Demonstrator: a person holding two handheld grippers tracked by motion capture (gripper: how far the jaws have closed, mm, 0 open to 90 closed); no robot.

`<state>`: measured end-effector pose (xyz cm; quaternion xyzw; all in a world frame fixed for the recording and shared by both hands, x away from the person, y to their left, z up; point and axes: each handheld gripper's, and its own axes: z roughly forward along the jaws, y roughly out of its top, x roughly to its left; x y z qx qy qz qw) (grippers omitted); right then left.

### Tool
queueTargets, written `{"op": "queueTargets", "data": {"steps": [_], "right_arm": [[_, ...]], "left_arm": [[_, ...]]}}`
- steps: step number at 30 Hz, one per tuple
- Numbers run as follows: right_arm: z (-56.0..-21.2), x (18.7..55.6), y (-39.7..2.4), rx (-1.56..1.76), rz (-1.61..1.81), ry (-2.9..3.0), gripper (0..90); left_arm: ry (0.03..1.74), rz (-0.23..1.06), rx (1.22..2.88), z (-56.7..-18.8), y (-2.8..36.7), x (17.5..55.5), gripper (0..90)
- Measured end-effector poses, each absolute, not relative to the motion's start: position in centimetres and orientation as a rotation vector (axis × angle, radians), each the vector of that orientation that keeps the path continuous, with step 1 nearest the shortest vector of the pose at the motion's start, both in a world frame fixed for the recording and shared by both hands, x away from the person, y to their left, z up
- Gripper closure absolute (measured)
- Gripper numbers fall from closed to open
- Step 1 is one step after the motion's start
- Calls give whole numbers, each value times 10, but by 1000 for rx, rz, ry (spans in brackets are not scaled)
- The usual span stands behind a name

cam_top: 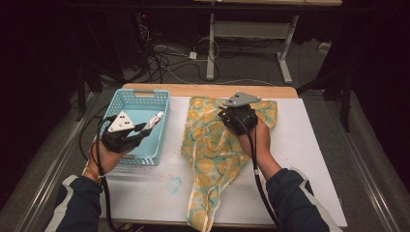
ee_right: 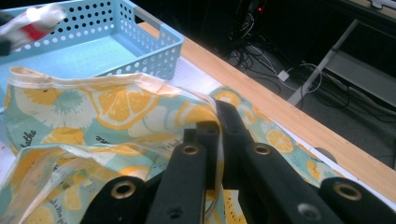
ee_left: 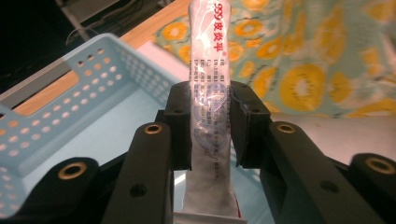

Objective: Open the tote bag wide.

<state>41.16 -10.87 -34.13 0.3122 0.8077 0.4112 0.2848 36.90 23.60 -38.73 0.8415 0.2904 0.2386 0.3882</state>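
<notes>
My left gripper [cam_top: 145,127] [ee_left: 211,123] is shut on a white ointment tube [ee_left: 208,88] [cam_top: 153,119] and holds it over the light blue basket [cam_top: 126,102] [ee_left: 56,84]. The tube's tip points toward the fruit-print cloth bag [cam_top: 212,150] [ee_left: 317,60]. That bag, teal with yellow citrus slices, lies on the white board to the right of the basket. My right gripper [cam_top: 236,115] [ee_right: 219,135] is shut on the bag's upper rim [ee_right: 140,84], lifting the fabric edge into a raised fold. The tube also shows at the top left of the right gripper view [ee_right: 32,21].
A white board [cam_top: 309,150] covers the wooden table [cam_top: 208,90]. The basket [ee_right: 93,51] stands at the board's left edge. A faint blue circle mark [cam_top: 174,184] is on the board near the front. Cables and a desk frame [cam_top: 285,53] lie on the floor beyond the table.
</notes>
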Motion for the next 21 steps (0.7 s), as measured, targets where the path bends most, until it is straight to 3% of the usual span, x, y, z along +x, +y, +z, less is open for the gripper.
{"op": "queueTargets", "data": {"steps": [14,21], "right_arm": [[-347,419,-114,874,1096,2159,899],[-348,418,-114,872,1112,2169,899]], "left_arm": [[503,566,2066,-368,189,332,700],[407,432,2003,-365,146,315,699]]}}
